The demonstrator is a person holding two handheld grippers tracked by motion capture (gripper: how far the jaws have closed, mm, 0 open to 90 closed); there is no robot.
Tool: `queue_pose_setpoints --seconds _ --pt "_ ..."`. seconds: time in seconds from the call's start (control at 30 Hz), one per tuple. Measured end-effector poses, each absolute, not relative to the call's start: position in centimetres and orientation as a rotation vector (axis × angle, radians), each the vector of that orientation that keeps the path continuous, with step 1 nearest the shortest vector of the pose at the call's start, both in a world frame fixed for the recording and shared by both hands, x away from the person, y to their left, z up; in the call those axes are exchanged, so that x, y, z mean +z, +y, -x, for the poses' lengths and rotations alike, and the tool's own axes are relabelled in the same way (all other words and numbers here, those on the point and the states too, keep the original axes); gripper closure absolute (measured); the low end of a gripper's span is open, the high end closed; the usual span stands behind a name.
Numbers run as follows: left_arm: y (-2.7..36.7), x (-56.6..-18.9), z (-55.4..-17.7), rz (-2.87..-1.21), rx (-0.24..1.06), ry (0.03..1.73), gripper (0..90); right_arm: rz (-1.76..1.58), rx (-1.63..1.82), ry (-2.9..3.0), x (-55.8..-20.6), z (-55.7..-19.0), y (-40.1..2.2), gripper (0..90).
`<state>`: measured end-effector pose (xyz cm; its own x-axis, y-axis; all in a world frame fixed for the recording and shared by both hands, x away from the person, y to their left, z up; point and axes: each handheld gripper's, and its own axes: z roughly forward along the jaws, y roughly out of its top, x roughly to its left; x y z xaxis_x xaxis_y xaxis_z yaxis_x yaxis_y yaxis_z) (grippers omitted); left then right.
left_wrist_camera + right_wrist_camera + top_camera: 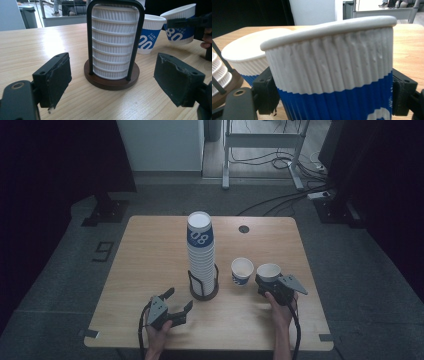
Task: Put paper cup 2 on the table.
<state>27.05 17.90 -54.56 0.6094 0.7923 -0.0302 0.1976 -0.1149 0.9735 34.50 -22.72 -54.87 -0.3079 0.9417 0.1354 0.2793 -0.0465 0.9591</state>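
A tall stack of white-and-blue paper cups [201, 255] [113, 42] stands in a black wire holder with a round dark base [204, 294] [111, 81] near the table's middle. To its right one single cup [241, 271] [150, 32] [247, 57] stands upright on the table. Beside that, my right gripper [268, 281] [332, 95] is shut on another paper cup [269, 270] [181, 27] [332, 62], which is tilted, with a pad pressed on each side of its blue band. My left gripper [179, 299] [115, 82] stands open in front of the holder's base, with nothing between its pads.
The wooden table [150, 250] has a small round cable hole [243, 228] at the back right and tape at its front corners. Beyond the far edge are a white desk frame [260, 150] and cables on the floor [280, 200].
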Motion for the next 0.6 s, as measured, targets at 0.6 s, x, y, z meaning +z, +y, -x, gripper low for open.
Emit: queue_pose_setpoints --seconds 0.6 --pt "17.88 -54.55 -27.08 -1.648 0.617 0.830 14.4 -1.312 1.294 1.632 -54.95 -34.53 -22.48 15.3"
